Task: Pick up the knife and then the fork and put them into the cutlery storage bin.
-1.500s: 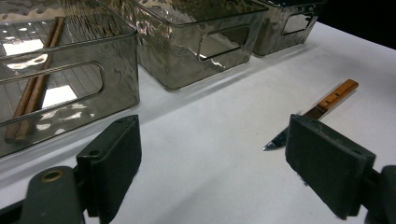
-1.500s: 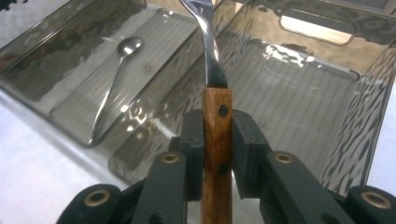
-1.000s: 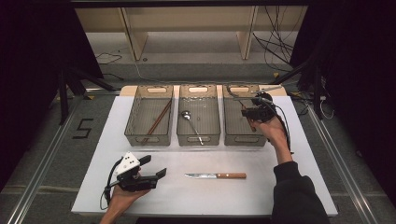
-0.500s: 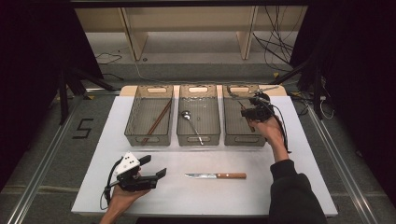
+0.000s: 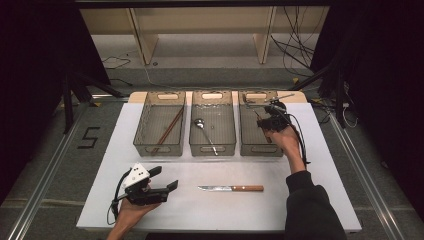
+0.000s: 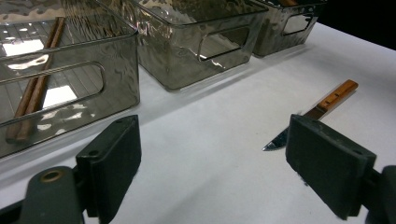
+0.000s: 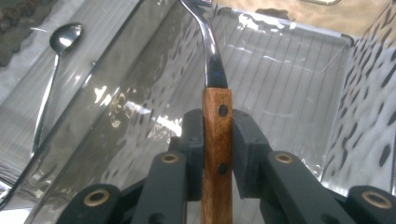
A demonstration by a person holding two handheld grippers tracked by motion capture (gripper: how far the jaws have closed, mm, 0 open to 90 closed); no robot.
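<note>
Right tool (image 7: 217, 140) is clamped on a wooden handle with two rivets; both pads press its sides in the right gripper view. The metal neck of this utensil (image 7: 215, 70) rises from the handle toward 12 o'clock, and its head is cut off at the frame edge, so I can't tell fork or otherwise.

In the high view the right tool (image 5: 272, 117) sits over the right bin (image 5: 248, 145), roughly at 1 o'clock from surface centre, with the utensil held above the bin's inside. Can't tell if it touches the bin floor.

Left tool (image 5: 162, 180) is at 7 o'clock on the white surface (image 5: 300, 210), jaws apart, nothing between them. In the left gripper view the two pads stand wide, with bare surface between them.

Knife (image 5: 231, 188) lies flat on the surface at about 6 o'clock, blade tip pointing to 9, wooden handle toward 3. It's to the right of the left tool and apart from it. In the left gripper view the knife (image 6: 322, 105) lies just past the right-hand pad.

Three clear bins stand in a row along the far half of the surface. Left bin (image 5: 145, 145) holds chopsticks (image 5: 167, 131) lying diagonally. Middle bin (image 5: 212, 148) holds a spoon (image 5: 205, 132), bowl toward 11, handle toward 5.
</note>
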